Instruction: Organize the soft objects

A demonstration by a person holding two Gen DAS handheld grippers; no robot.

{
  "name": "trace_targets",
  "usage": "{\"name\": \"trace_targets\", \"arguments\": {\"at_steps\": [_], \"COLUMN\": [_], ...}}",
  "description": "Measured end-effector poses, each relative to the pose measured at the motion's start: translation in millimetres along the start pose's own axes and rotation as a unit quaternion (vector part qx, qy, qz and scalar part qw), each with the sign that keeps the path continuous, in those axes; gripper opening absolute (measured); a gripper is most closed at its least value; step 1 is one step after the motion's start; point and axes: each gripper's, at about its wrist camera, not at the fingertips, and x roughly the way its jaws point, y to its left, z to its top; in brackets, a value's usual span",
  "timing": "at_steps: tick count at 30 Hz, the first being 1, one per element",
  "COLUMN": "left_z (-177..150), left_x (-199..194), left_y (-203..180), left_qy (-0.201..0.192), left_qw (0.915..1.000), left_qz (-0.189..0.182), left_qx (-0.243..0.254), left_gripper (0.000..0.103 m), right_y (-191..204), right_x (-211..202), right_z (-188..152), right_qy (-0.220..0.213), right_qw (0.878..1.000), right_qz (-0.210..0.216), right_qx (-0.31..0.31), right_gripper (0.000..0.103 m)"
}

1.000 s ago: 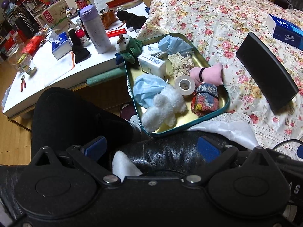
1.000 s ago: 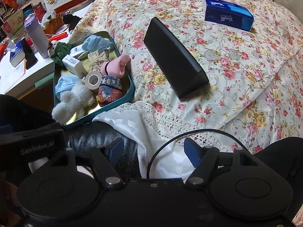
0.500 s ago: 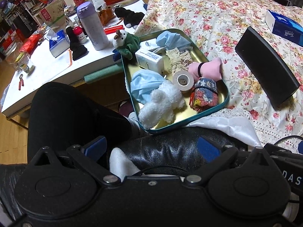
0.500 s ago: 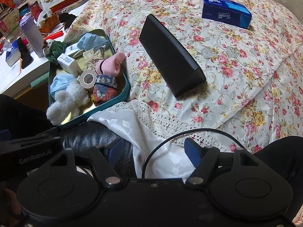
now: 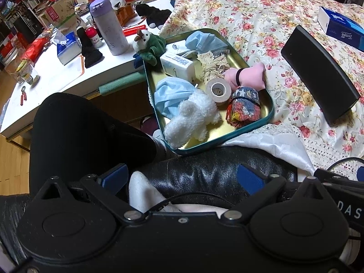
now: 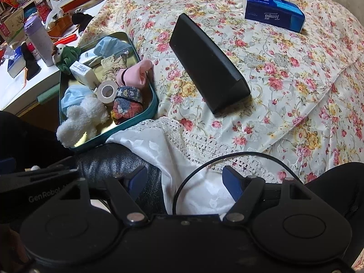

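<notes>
A teal tin tray point(image 5: 204, 146) lies at the edge of the floral bed. It holds a white plush point(image 5: 193, 118), two blue masks point(image 5: 168, 95), a patterned cloth bundle point(image 5: 243, 107), a pink cloth point(image 5: 250, 77) bound with a hair tie, lace point(image 5: 213, 63), a tape roll point(image 5: 217, 91) and a tissue pack point(image 5: 178, 64). A green plush point(image 5: 150, 45) leans at the tray's far left corner. My left gripper point(image 5: 182, 177) hovers open over black leather, short of the tray. My right gripper point(image 6: 184, 180) is open above white cloth, with the tray point(image 6: 154, 104) to its upper left.
A black case point(image 6: 204, 66) and a blue tissue box point(image 6: 273, 10) lie on the bedspread. A cluttered white table with a purple bottle point(image 5: 109, 27) stands left of the tray. A person's black-clad leg point(image 5: 79, 132) fills the lower left. A black cable point(image 6: 204, 159) loops ahead of the right gripper.
</notes>
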Motion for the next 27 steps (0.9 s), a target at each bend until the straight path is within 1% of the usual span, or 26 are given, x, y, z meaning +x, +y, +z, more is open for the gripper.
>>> {"name": "trace_targets", "arguments": {"at_steps": [11,21,27], "left_z": [-1.7,-2.5,-2.8], "left_x": [5.7,8.4,7.3], "left_y": [-1.3,-1.3,-1.0], "left_qy": [0.013,0.02,0.016], "left_qw": [0.9999,0.9998,0.9999], "left_qz": [0.003,-0.001,0.003], "left_qx": [0.004,0.003,0.002], "left_gripper": [0.1,0.1,0.1], "right_y": [0.1,0.0,0.2], "right_x": [10.6,9.9,9.6], "right_z": [0.0,0.5,0.8], "right_qy": [0.026,0.026,0.024], "right_qw": [1.0,1.0,1.0], "right_qz": [-0.002,0.003,0.001], "right_qx": [-0.003,-0.002,-0.001], "right_gripper": [0.072,0.073,0.073]}}
